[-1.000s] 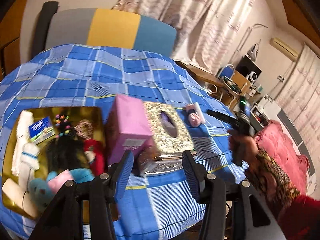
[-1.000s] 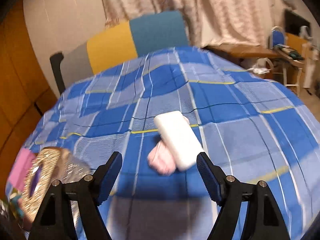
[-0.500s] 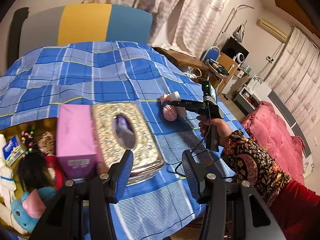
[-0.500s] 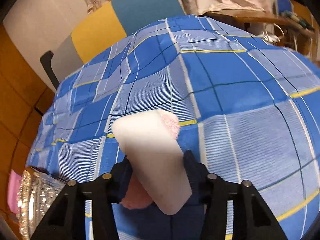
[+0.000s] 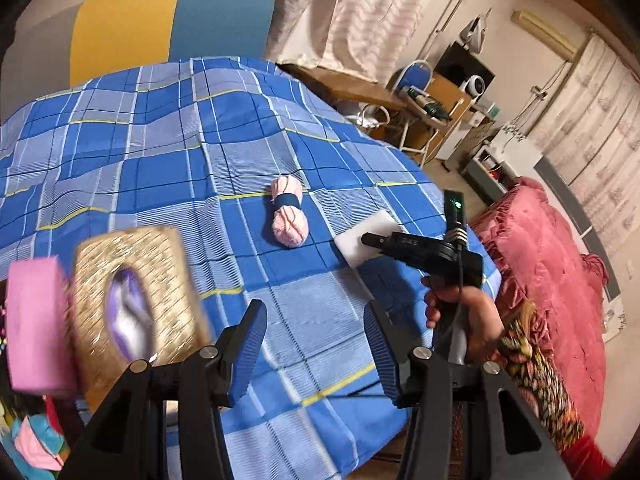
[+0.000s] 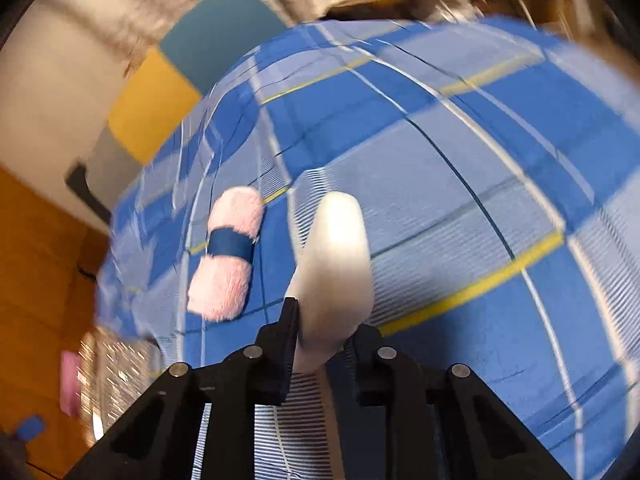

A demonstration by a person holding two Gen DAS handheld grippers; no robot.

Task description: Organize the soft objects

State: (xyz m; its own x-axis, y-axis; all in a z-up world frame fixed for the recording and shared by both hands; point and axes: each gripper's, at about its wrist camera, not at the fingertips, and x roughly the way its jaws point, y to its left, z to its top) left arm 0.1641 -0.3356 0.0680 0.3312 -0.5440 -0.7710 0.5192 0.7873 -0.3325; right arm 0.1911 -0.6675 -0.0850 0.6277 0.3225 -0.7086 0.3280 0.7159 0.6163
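My right gripper (image 6: 324, 324) is shut on a white sponge block (image 6: 336, 256) and holds it tilted on edge above the blue checked cloth (image 6: 480, 184). The sponge also shows in the left wrist view (image 5: 366, 236), with the right gripper (image 5: 370, 239) clamped on it. A pink fluffy roll with a blue band (image 5: 288, 211) lies on the cloth; it sits left of the sponge in the right wrist view (image 6: 226, 256). My left gripper (image 5: 316, 340) is open and empty, low over the near cloth.
A gold tissue box (image 5: 132, 296) and a pink box (image 5: 34, 320) stand at the left. Soft toys (image 5: 32, 440) show at the lower left. A red bed (image 5: 552, 264) lies beyond the table's right edge. A yellow and blue chair (image 5: 168, 28) stands behind.
My right gripper has closed on the white sponge and lifted it off the pink roll, turning it on edge. My left gripper has swung right, away from the gold tray.
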